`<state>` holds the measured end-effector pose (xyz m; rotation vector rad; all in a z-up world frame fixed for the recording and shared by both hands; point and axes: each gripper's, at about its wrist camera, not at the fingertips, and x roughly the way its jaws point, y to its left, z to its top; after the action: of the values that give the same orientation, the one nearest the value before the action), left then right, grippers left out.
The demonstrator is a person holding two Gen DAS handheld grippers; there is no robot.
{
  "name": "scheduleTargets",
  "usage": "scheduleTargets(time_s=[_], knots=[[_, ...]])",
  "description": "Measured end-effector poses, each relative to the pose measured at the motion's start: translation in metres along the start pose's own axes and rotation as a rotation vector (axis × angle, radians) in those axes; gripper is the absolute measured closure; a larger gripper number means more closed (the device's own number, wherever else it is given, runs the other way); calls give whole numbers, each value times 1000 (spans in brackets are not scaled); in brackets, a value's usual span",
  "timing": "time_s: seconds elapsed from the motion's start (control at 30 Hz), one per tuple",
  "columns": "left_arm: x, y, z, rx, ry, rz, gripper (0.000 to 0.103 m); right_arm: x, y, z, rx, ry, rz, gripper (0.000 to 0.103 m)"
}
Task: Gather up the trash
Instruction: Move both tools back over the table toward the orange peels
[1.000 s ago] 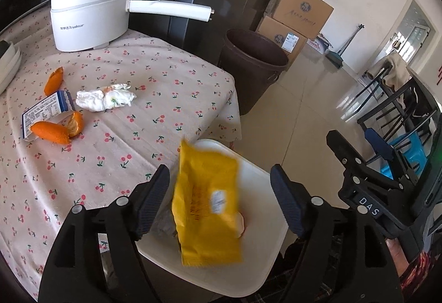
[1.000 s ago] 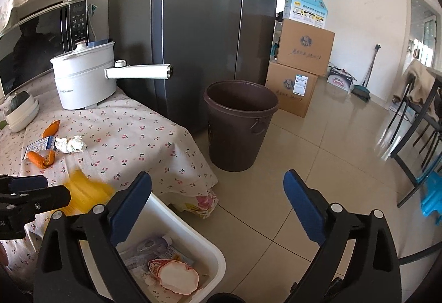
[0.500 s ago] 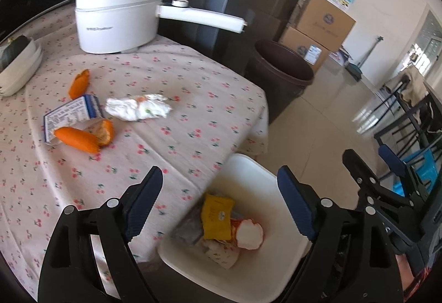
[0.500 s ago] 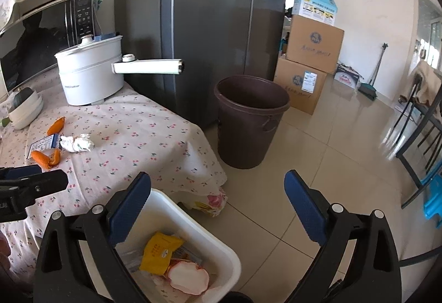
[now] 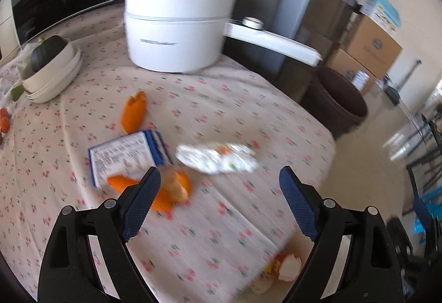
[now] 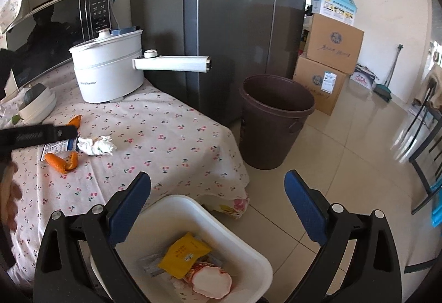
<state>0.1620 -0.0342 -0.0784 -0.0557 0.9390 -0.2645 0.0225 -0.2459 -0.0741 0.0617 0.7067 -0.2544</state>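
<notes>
Yellow packet (image 6: 183,254) was binned in white bin (image 6: 248,245) | tissue (image 5: 218,158), peels (image 5: 165,191), wrapper (image 5: 124,155) were left | left gripper (image 5: 219,203), just widened, and right gripper (image 6: 218,209) were seen agape, empty.

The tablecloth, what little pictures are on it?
Tiny red cherries on a pale cloth; the tablecloth shows best in the right wrist view.
</notes>
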Motion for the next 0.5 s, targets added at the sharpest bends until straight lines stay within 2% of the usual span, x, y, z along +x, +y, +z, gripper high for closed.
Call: scheduleTargets(time_s=[0.27, 0.5], knots=[[35, 45, 29, -92, 4, 102, 20, 6, 22, 13, -57, -31, 14, 8], [70, 75, 49, -79, 36, 185, 21, 21, 28, 11, -54, 27, 36, 8]])
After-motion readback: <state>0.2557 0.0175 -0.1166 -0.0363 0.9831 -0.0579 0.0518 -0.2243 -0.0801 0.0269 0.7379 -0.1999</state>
